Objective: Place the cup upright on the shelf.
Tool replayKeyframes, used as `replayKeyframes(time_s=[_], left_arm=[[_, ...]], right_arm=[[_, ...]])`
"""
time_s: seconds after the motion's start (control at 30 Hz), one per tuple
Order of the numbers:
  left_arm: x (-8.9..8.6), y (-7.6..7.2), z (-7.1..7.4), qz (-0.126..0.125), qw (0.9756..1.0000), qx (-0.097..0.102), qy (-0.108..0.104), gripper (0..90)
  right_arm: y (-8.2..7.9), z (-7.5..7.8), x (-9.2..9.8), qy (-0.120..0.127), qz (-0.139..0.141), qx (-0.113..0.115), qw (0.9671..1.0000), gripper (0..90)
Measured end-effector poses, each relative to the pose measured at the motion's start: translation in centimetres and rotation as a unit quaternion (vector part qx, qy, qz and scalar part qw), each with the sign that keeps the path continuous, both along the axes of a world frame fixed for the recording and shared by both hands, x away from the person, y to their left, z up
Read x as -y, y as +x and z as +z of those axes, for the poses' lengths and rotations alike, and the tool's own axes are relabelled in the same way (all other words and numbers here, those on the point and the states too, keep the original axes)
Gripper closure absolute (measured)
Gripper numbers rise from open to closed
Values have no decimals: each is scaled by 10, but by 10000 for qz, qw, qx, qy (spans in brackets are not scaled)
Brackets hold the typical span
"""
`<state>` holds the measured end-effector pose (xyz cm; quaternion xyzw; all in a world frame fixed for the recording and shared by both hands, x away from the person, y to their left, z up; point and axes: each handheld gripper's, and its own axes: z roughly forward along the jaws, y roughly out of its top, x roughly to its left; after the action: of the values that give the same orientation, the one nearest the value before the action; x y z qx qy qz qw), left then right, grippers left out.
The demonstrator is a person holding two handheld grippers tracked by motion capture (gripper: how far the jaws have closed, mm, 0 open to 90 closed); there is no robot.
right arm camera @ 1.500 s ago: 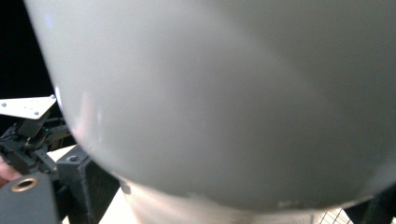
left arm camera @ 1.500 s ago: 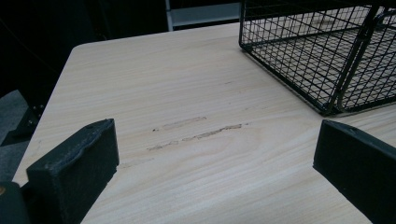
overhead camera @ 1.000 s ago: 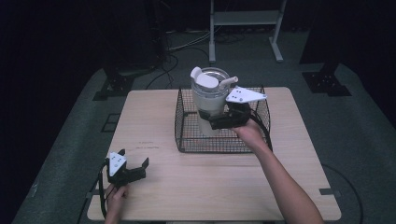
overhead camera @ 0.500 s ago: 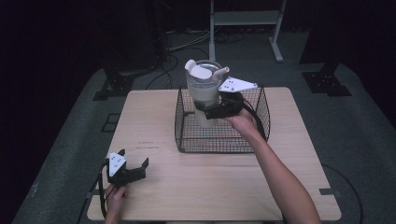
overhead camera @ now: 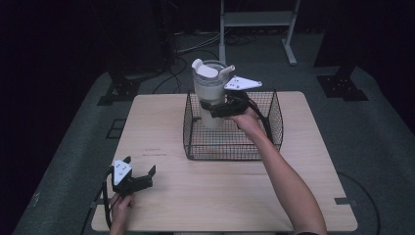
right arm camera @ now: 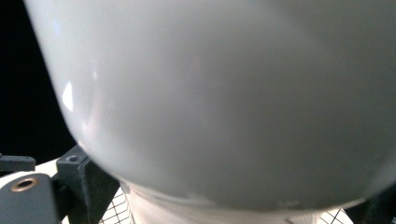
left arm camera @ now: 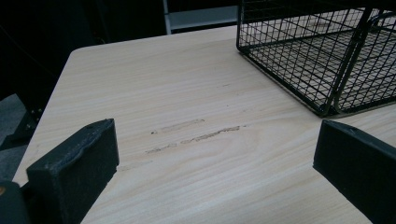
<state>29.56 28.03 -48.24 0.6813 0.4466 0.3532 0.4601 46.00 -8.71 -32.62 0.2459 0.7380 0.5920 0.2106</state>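
Lower left of the high view: left gripper (overhead camera: 138,179) rests on the wooden table (overhead camera: 161,127), jaws spread wide w/ nothing between them. Left gripper view shows bare tabletop w/ a scuff mark (left arm camera: 194,135). Centre, upper part of frame: 1 white blender jug (overhead camera: 210,95), upright, long axis vertical, lid and spout at top, raised over the black wire basket (overhead camera: 230,147). Right gripper (overhead camera: 215,107) clamps its lower body from the right. 1 basket, 1 jug, 2 grippers. Metal stand (overhead camera: 257,19) at top, behind table.
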Motion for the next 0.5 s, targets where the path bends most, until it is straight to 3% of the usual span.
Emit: replayKeyframes(time_s=[0.5], left_arm=[[0,1,0,1,10000,6,-35,0]], right_arm=[[19,-18,-14,-147,82,-154,9997,79]])
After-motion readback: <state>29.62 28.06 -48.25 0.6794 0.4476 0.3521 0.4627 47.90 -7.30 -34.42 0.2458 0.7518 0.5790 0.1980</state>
